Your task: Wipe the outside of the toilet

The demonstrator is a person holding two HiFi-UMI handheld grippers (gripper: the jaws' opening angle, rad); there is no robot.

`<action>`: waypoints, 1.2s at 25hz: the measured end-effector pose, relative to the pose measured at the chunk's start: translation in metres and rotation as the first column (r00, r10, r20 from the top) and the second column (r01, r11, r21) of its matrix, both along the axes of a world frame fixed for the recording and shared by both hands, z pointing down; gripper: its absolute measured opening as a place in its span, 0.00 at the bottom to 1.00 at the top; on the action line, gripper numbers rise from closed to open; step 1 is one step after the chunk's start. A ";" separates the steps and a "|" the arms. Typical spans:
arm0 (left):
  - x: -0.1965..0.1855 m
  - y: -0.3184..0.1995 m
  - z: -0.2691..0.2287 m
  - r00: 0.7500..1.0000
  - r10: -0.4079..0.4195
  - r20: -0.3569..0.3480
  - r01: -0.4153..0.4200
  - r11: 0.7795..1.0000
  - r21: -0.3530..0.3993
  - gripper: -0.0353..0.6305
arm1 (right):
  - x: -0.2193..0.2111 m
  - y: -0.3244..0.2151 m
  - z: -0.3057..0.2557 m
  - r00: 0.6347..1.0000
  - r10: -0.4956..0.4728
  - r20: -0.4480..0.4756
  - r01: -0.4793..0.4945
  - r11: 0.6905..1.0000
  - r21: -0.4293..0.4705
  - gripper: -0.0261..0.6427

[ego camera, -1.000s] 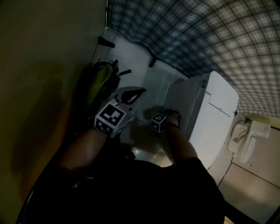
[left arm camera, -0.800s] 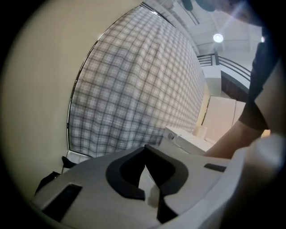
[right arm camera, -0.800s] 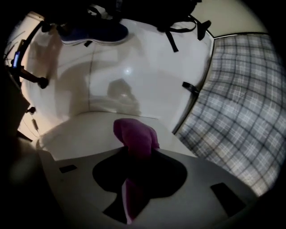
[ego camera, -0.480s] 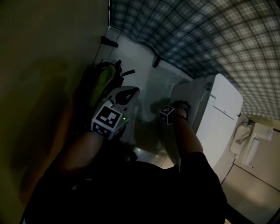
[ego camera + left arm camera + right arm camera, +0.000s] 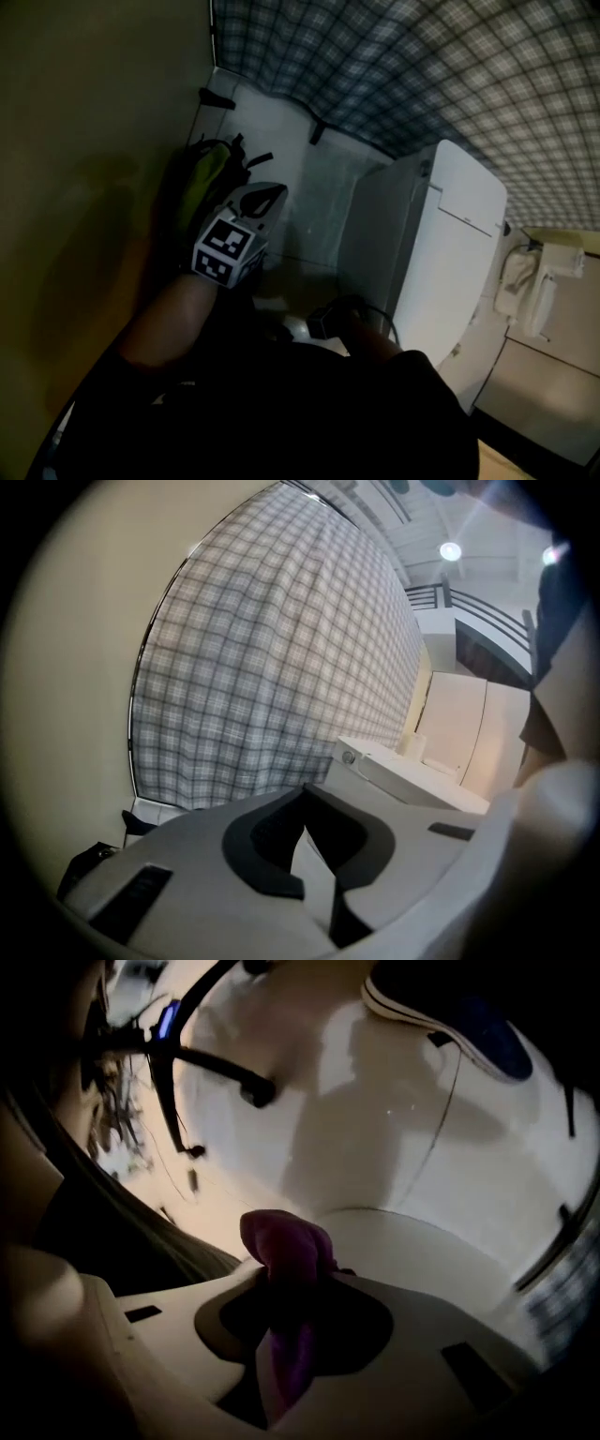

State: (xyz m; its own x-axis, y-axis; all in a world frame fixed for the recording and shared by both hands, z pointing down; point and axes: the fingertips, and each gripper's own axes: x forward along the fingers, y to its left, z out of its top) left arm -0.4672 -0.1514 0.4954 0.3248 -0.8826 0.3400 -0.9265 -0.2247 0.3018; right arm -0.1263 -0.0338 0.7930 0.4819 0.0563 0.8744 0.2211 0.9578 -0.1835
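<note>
Low beside the toilet [image 5: 441,253], near the floor's [image 5: 314,197] far edge, the right gripper [image 5: 286,1274] is clamped on a purple cloth [image 5: 284,1239] (bunched, poking forward). The left gripper [image 5: 305,808], closed on nothing, hangs aside. Wiping looks under way; the next stroke needs the cloth pressed firmly against the white side.

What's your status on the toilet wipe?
Right claw shut on purple cloth, low beside toilet. Left claw shut, empty. Backpack on floor by wall.
</note>
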 end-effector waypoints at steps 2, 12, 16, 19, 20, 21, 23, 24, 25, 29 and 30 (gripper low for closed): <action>0.013 0.000 -0.005 1.000 0.018 0.013 -0.018 1.000 0.012 0.06 | -0.014 0.041 -0.013 0.981 0.162 0.109 -0.152 0.984 -0.091 0.20; 0.118 -0.006 -0.074 0.995 0.073 -0.070 -0.064 0.991 0.116 0.06 | -0.080 0.032 -0.208 0.402 0.473 0.784 -0.472 0.841 -0.265 0.20; 0.174 -0.005 -0.129 0.990 0.125 -0.064 -0.110 0.974 0.200 0.06 | -0.044 -0.030 -0.325 0.044 0.397 0.917 -0.544 0.779 -0.312 0.20; 0.215 0.001 -0.149 0.989 0.135 -0.053 -0.121 0.968 0.220 0.06 | 0.016 -0.062 -0.368 -0.059 0.300 0.952 -0.597 0.754 -0.275 0.20; 0.230 0.004 -0.150 0.989 0.138 -0.044 -0.126 0.968 0.216 0.06 | 0.040 -0.072 -0.373 -0.074 0.276 0.958 -0.619 0.740 -0.262 0.20; 0.246 0.006 -0.149 0.989 0.142 -0.032 -0.133 0.969 0.208 0.06 | 0.063 -0.083 -0.376 -0.089 0.258 0.962 -0.642 0.724 -0.253 0.20; 0.277 0.008 -0.147 0.988 0.153 -0.001 -0.150 0.970 0.189 0.06 | 0.109 -0.105 -0.378 -0.118 0.219 0.969 -0.682 0.692 -0.239 0.20; 0.294 0.008 -0.146 0.987 0.158 0.009 -0.157 0.971 0.182 0.06 | 0.131 -0.116 -0.381 -0.136 0.194 0.971 -0.697 0.678 -0.233 0.20; 0.313 0.008 -0.146 0.987 0.162 0.014 -0.162 0.970 0.179 0.06 | 0.152 -0.125 -0.384 -0.157 0.171 0.973 -0.710 0.665 -0.231 0.20; 0.384 0.011 -0.150 0.987 0.163 0.003 -0.160 0.970 0.184 0.06 | 0.230 -0.145 -0.386 -0.232 0.154 0.960 -0.734 0.620 -0.277 0.20; 0.396 0.013 -0.150 0.987 0.163 -0.002 -0.160 0.970 0.185 0.06 | 0.242 -0.146 -0.386 -0.251 0.164 0.954 -0.732 0.613 -0.298 0.20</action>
State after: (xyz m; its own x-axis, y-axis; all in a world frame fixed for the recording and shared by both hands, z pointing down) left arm -0.0716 -0.1381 0.3450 0.4726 -0.8646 0.1706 -0.8684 -0.4240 0.2571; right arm 0.1161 -0.1800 0.4068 -0.7157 -0.5629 0.4134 -0.6407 0.7648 -0.0679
